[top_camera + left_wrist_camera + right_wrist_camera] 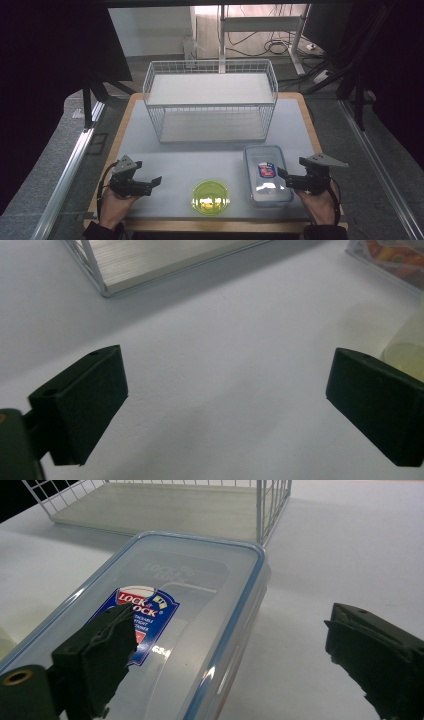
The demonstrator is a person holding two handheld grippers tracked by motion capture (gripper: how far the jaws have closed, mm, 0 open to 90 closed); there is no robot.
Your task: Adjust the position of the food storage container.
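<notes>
White table (pixel 175 165) holds wire basket (pixel 210 100), green bowl (pixel 210 196), clear container (pixel 267 175); left gripper (pixel 150 184) and right gripper (pixel 286 176) both gaping, empty; cables on floor behind.

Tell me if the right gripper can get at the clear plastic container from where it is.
Probably yes: the right gripper is open beside the container, one finger over its lid, nothing between them.
</notes>
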